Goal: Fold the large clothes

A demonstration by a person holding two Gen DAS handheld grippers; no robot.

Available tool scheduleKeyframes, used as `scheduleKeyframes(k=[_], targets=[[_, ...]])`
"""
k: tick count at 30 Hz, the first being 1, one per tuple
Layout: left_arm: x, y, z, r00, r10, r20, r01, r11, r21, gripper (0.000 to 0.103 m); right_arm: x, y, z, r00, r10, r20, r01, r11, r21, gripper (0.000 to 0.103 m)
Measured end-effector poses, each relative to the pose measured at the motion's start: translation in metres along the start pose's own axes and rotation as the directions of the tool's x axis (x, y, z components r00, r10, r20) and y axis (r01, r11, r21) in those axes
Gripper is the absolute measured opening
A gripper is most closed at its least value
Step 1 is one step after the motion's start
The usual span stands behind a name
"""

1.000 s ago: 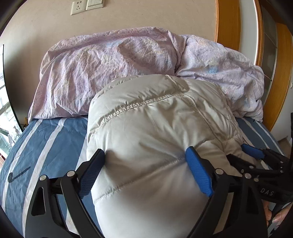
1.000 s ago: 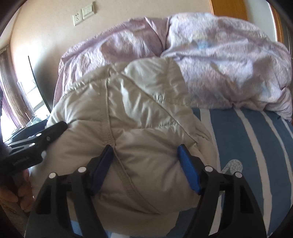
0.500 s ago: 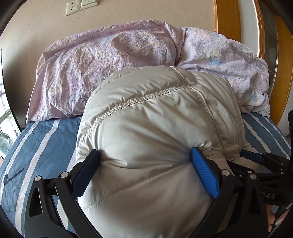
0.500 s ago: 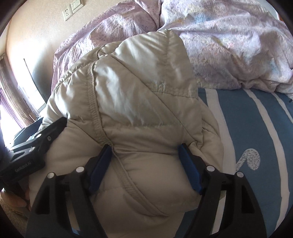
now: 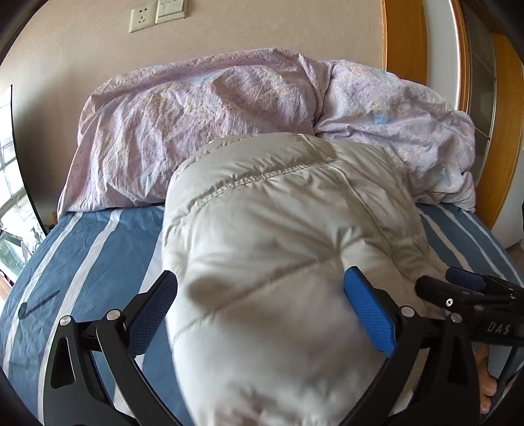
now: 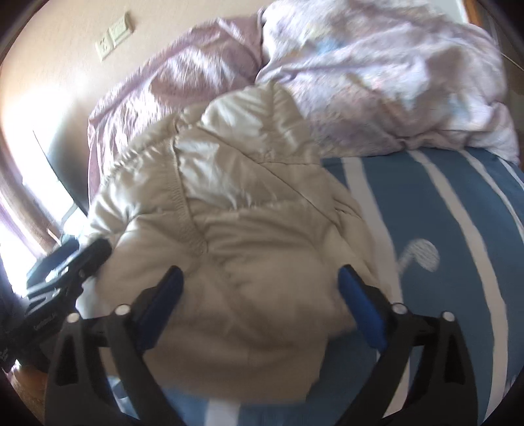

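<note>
A puffy off-white down jacket (image 5: 278, 213) lies bundled on the blue striped bed sheet (image 5: 82, 262), its far end against the lilac duvet (image 5: 213, 114). My left gripper (image 5: 260, 304) stands wide open around the jacket's near left bulge, which fills the gap; the fabric only brushes the blue pads. In the right wrist view the same jacket (image 6: 229, 183) bulges between my right gripper (image 6: 260, 295), whose jaws are opening and no longer pinch it. Each gripper shows in the other's view: the right gripper (image 5: 465, 285) and the left gripper (image 6: 65, 262).
The crumpled duvet (image 6: 376, 82) fills the head of the bed. Behind it are a beige wall with a socket and switch (image 5: 140, 19) and a wooden frame (image 5: 402, 36) at the right. Striped sheet (image 6: 458, 245) lies bare right of the jacket. A person's fingers (image 5: 488, 386) show at lower right.
Both pairs of jaws have widened, the right one most in the last half second, and the dents in the jacket have eased. The jacket's hump sits lower against the duvet than half a second ago.
</note>
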State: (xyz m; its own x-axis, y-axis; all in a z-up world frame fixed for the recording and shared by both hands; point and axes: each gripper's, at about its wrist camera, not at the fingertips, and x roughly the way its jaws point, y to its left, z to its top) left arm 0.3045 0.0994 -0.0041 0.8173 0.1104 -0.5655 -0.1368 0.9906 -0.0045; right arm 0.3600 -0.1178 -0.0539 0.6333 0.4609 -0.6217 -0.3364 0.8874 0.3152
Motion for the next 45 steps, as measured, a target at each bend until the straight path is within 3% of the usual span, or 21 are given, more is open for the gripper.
scheduleKeyframes(k=[8, 14, 25, 35, 45], targets=[[-0.065, 0.021, -0.026, 0.998, -0.003, -0.058, 0.001, 0.999, -0.037, 0.102, -0.069, 0.009, -0.037, 0.997, -0.077, 0.030, 0.075, 0.994, 0.079, 0.101], [-0.110, 0.023, -0.050, 0.999, -0.004, -0.052, 0.002, 1.000, -0.026, 0.102, -0.114, 0.015, -0.064, 0.992, -0.089, 0.088, 0.080, 0.991, 0.106, 0.101], [-0.163, 0.018, -0.084, 0.999, 0.007, -0.041, -0.008, 1.000, -0.020, 0.102, -0.162, 0.024, -0.105, 0.990, -0.077, 0.116, 0.067, 0.994, 0.087, 0.101], [-0.182, 0.016, -0.090, 0.996, -0.073, -0.056, 0.069, 0.996, -0.061, 0.102, -0.180, 0.029, -0.128, 0.996, -0.001, 0.094, -0.009, 0.993, 0.115, 0.101], [-0.186, 0.014, -0.093, 0.993, -0.097, -0.068, 0.092, 0.993, -0.078, 0.102, -0.192, 0.036, -0.131, 0.994, 0.005, 0.108, -0.017, 0.994, 0.108, 0.101]])
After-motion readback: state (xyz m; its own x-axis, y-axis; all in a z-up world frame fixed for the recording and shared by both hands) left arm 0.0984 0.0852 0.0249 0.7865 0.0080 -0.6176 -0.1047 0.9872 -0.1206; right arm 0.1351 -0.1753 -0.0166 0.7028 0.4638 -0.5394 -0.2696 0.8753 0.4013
